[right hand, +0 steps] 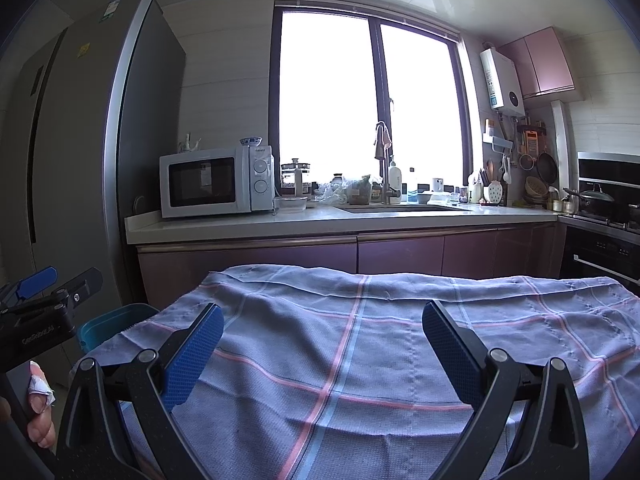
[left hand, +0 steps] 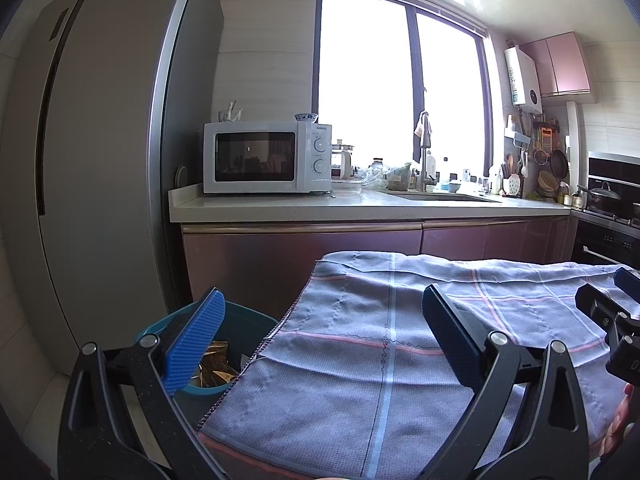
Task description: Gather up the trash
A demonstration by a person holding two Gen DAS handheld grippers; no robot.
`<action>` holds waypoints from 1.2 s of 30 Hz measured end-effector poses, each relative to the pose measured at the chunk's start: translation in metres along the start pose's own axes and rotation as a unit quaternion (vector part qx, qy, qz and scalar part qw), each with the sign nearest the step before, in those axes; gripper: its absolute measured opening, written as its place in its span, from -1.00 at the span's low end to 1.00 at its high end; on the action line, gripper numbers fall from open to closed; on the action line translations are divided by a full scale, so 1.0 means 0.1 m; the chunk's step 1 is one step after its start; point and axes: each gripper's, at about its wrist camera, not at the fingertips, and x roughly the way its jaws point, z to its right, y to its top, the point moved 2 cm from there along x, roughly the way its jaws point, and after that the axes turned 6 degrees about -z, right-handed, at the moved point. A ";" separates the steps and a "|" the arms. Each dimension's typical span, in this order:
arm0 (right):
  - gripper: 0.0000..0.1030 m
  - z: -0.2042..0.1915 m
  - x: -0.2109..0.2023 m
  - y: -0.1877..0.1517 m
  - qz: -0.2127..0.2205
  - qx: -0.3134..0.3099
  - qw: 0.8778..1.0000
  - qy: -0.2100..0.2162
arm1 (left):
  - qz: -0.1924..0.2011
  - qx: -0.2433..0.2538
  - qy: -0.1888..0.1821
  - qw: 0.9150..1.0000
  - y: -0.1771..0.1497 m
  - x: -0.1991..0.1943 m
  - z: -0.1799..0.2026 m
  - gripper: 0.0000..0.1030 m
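A teal trash bin (left hand: 244, 322) stands on the floor beside the table's left edge, and gold and brown wrappers (left hand: 216, 364) lie inside it. My left gripper (left hand: 324, 340) is open and holds nothing; its left finger hangs over the bin, its right finger over the cloth. My right gripper (right hand: 322, 352) is open above the middle of the cloth with nothing between its fingers. In the right wrist view the bin (right hand: 108, 324) shows at the cloth's left corner, with the left gripper (right hand: 44, 292) above it. No loose trash shows on the cloth.
A grey checked cloth (right hand: 400, 340) covers the table. Behind it runs a counter (right hand: 320, 220) with a white microwave (right hand: 216, 182), a sink, a faucet and jars. A tall fridge (left hand: 100, 152) stands at the left, a stove with a pan (right hand: 596, 200) at the right.
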 end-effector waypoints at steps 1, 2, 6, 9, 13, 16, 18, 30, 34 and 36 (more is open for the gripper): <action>0.87 -0.01 0.00 0.00 0.000 0.000 1.000 0.001 | -0.001 0.000 0.001 1.000 -0.01 0.00 0.00 0.89; 0.87 -0.01 0.00 0.00 -0.001 0.000 1.000 0.001 | -0.003 -0.001 0.003 1.000 -0.01 0.01 -0.01 0.89; 0.87 -0.03 0.01 0.00 -0.003 0.000 1.000 0.004 | -0.008 0.000 0.007 1.000 -0.01 0.00 -0.02 0.89; 0.87 -0.04 0.01 0.00 -0.004 0.000 1.000 0.005 | -0.009 -0.001 0.009 1.000 -0.02 -0.02 -0.03 0.89; 0.87 -0.06 0.02 -0.01 -0.007 -0.001 1.000 0.007 | -0.012 -0.001 0.011 1.000 -0.02 -0.02 -0.04 0.89; 0.87 -0.07 0.02 -0.01 -0.007 -0.001 1.000 0.008 | -0.014 0.001 0.013 1.000 -0.03 -0.02 -0.04 0.89; 0.87 -0.07 0.03 -0.01 -0.008 -0.002 1.000 0.008 | -0.016 0.001 0.013 1.000 -0.04 -0.02 -0.04 0.89; 0.87 -0.09 0.06 -0.02 -0.011 -0.002 1.000 0.011 | -0.019 -0.003 0.021 1.000 -0.04 -0.02 -0.08 0.89; 0.87 -0.08 0.07 -0.02 -0.010 -0.002 1.000 0.011 | -0.019 -0.003 0.023 1.000 -0.04 -0.02 -0.09 0.89; 0.87 -0.08 0.07 -0.02 -0.011 -0.002 1.000 0.012 | -0.019 -0.003 0.023 1.000 -0.04 -0.03 -0.09 0.89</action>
